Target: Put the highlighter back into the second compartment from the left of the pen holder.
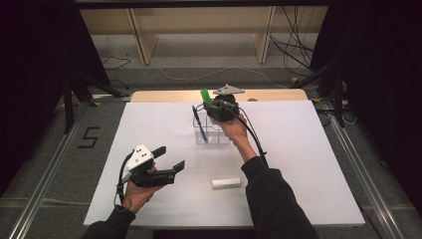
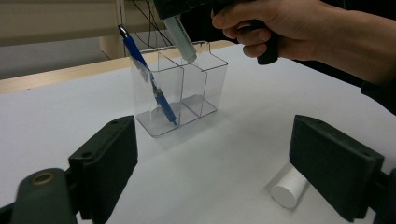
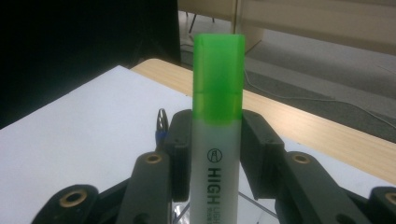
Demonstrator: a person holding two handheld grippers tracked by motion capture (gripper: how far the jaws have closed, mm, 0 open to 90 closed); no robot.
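Observation:
A clear plastic holder [image 1: 211,130] [image 2: 180,93] with compartments stands at the table's middle back. A blue pen [image 1: 199,122] [image 2: 147,77] leans in its left compartment. My right gripper [image 1: 217,107] [image 3: 215,140] is shut on a green-capped highlighter [image 1: 205,94] [image 3: 217,126] and holds it over the holder, its lower end [image 2: 182,39] at the rim of the back right compartment. My left gripper [image 1: 171,158] [image 2: 224,172] hovers open and empty near the table's front left. A white cylinder [image 1: 226,183] [image 2: 289,186] lies on the table just beyond its right jaw.
The white table top [image 1: 298,149] has a wooden strip [image 1: 164,95] along its far edge. Beyond stand wooden shelf legs [image 1: 142,40] and loose cables [image 1: 293,45] on the floor. Black curtains flank both sides.

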